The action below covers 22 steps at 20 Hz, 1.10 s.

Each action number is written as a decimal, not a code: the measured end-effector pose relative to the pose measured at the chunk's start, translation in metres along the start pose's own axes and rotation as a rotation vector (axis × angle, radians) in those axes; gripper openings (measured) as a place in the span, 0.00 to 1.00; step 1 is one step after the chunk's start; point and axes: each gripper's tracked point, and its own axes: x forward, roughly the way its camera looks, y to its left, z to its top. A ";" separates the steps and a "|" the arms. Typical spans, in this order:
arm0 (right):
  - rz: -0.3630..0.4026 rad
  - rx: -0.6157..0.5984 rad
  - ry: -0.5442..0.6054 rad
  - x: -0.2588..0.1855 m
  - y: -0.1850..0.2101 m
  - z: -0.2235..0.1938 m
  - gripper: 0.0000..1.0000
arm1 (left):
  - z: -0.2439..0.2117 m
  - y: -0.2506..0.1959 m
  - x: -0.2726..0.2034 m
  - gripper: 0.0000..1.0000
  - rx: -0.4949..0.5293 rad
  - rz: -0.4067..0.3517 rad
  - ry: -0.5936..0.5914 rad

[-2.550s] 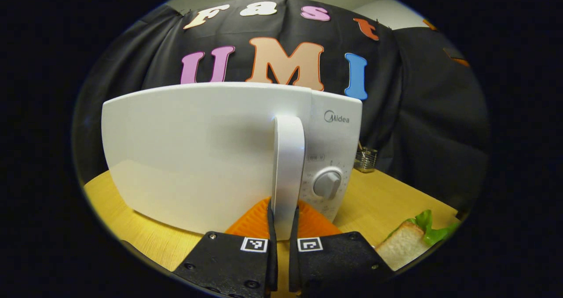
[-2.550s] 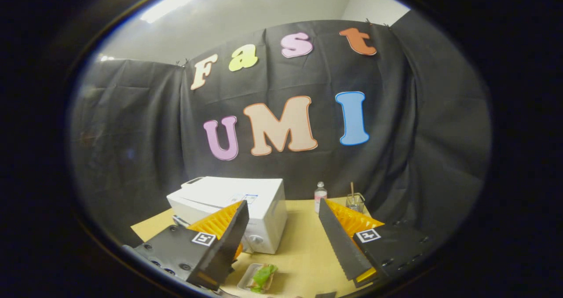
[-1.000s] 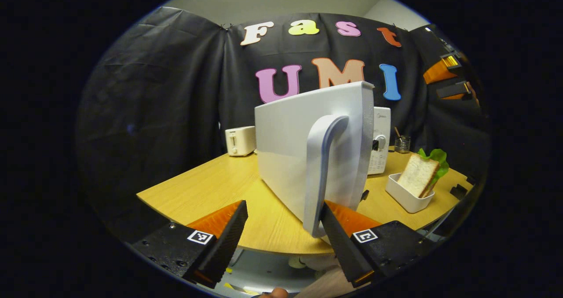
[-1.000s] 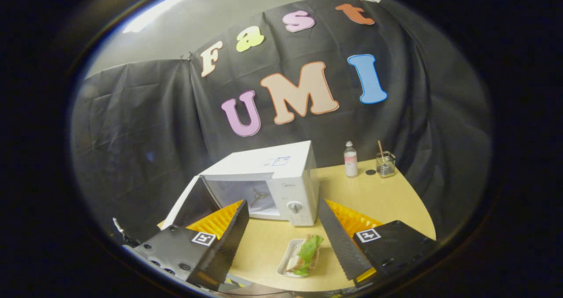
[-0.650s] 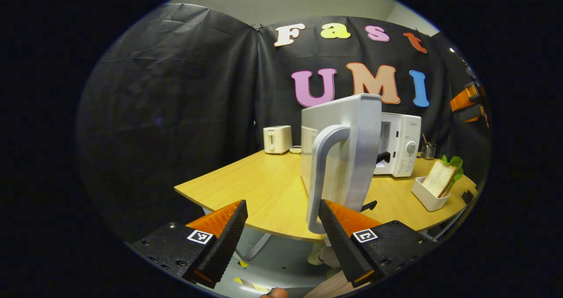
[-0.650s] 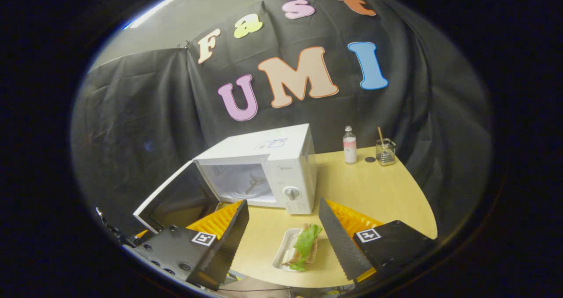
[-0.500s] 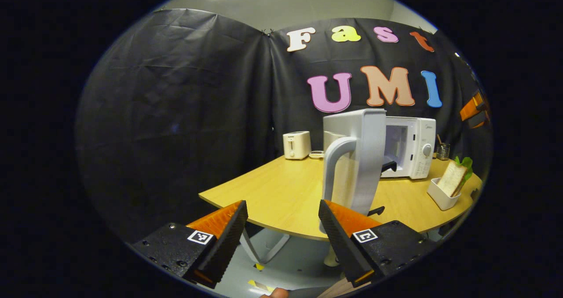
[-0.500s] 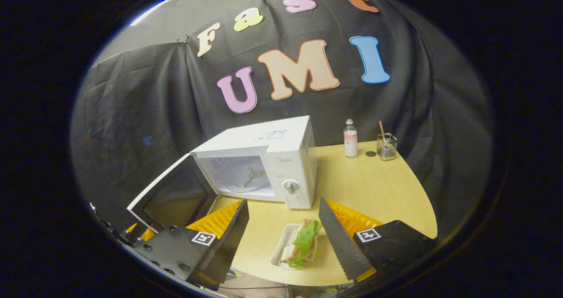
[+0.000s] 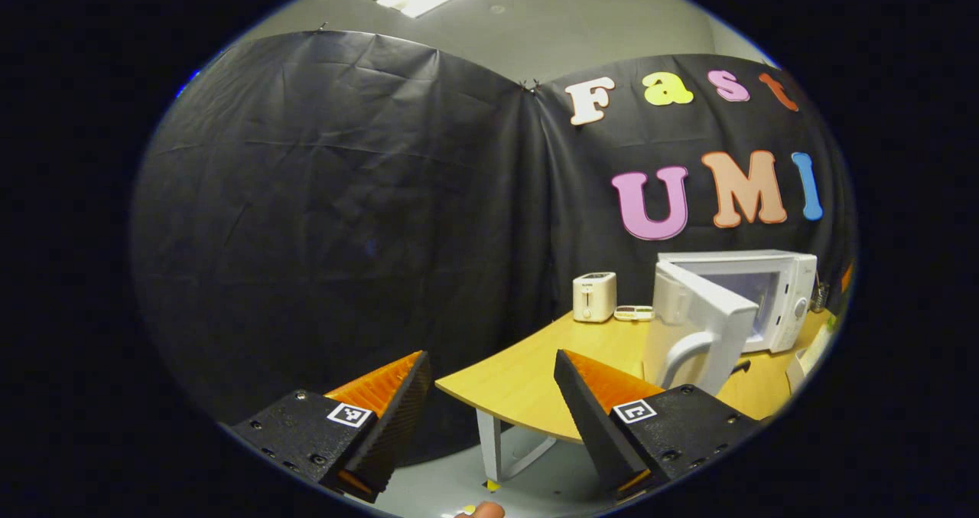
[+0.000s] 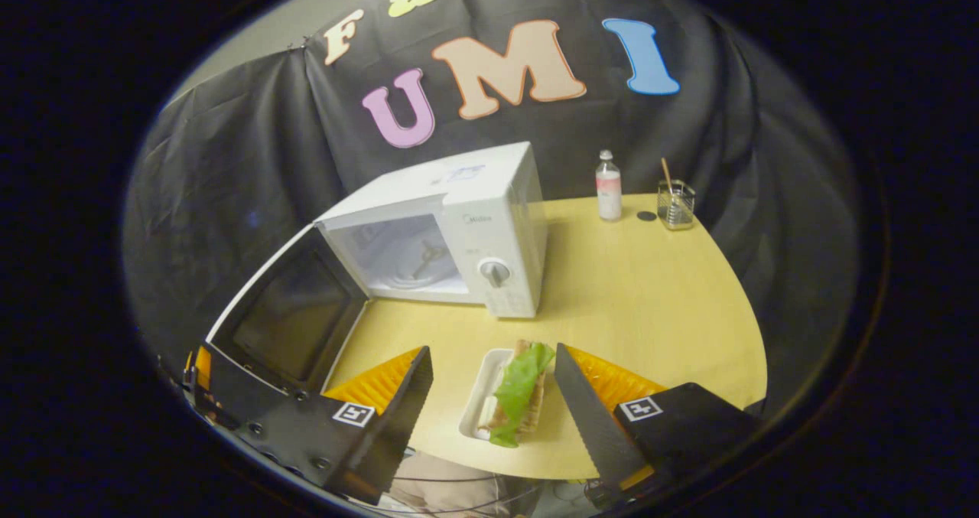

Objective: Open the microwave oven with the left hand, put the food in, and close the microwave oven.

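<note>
Right gripper view: looks down on the yellow table [image 10: 658, 304], with the right gripper [image 10: 493, 418] spread wide and empty above the near edge. Between its fingers, close to that near rim, sits the white tray [image 10: 476, 399] with the sandwich [image 10: 518, 392] standing on edge, lettuce uppermost, long axis running from the near edge toward the microwave oven [image 10: 459, 227]. Cavity stands exposed, facing the near edge; door [image 10: 287, 319] swung out on the left-hand hinge, its dark inner window showing, its free end reaching past the near-left rim. Bare tabletop between tray and cavity mouth, more bare wood to the right. Far side, by the wall: a small bottle [image 10: 609, 185] and a glass jar [image 10: 676, 204] holding a stick.

Left gripper view: left gripper [image 9: 489, 418] spread wide, holding nothing, off the table's curved edge and well apart from the door's handle [image 9: 684, 353]. Behind the door, a toaster [image 9: 594, 297] at the far rim.
</note>
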 end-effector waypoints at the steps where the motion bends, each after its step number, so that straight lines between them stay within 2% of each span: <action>1: 0.000 0.013 0.029 0.004 -0.004 -0.005 0.99 | 0.008 0.002 0.004 1.00 -0.025 0.002 -0.011; 2: 0.002 0.023 0.054 0.011 -0.008 -0.010 0.92 | 0.016 0.001 0.010 0.99 -0.051 -0.004 -0.022; 3: 0.004 0.032 0.079 0.015 -0.010 -0.016 0.99 | 0.021 -0.003 0.016 0.99 -0.073 -0.014 -0.028; 6: 0.016 0.070 0.151 0.032 -0.016 -0.032 0.99 | 0.033 -0.008 0.038 0.95 -0.096 -0.030 -0.033; 7: 0.016 0.079 0.173 0.037 -0.018 -0.037 0.92 | 0.036 -0.009 0.044 0.93 -0.093 -0.035 -0.032; 8: 0.017 0.089 0.196 0.041 -0.021 -0.042 1.00 | 0.040 -0.011 0.049 0.95 -0.091 -0.039 -0.034; 9: 0.021 0.103 0.218 0.044 -0.022 -0.046 0.92 | 0.043 -0.013 0.055 0.94 -0.089 -0.043 -0.035; 10: 0.026 0.117 0.236 0.048 -0.023 -0.049 1.00 | 0.047 -0.015 0.060 0.95 -0.087 -0.045 -0.036; 11: 0.028 0.131 0.253 0.050 -0.024 -0.051 1.00 | 0.050 -0.017 0.064 0.94 -0.083 -0.044 -0.039; 12: 0.029 0.144 0.265 0.055 -0.026 -0.053 0.91 | 0.055 -0.019 0.070 0.95 -0.079 -0.041 -0.044; 13: 0.030 0.156 0.279 0.058 -0.028 -0.055 0.90 | 0.058 -0.021 0.074 0.93 -0.077 -0.038 -0.050; 16: 0.043 0.188 0.349 0.066 -0.026 -0.065 0.89 | 0.067 -0.034 0.084 0.95 -0.076 -0.047 -0.067; 17: 0.047 0.185 0.371 0.068 -0.024 -0.069 0.87 | 0.069 -0.038 0.086 0.93 -0.081 -0.053 -0.070; 21: 0.055 0.173 0.434 0.070 -0.014 -0.082 0.86 | 0.069 -0.053 0.096 0.95 -0.086 -0.068 -0.070; 22: 0.061 0.191 0.448 0.070 -0.009 -0.085 0.89 | 0.069 -0.056 0.098 0.96 -0.085 -0.073 -0.064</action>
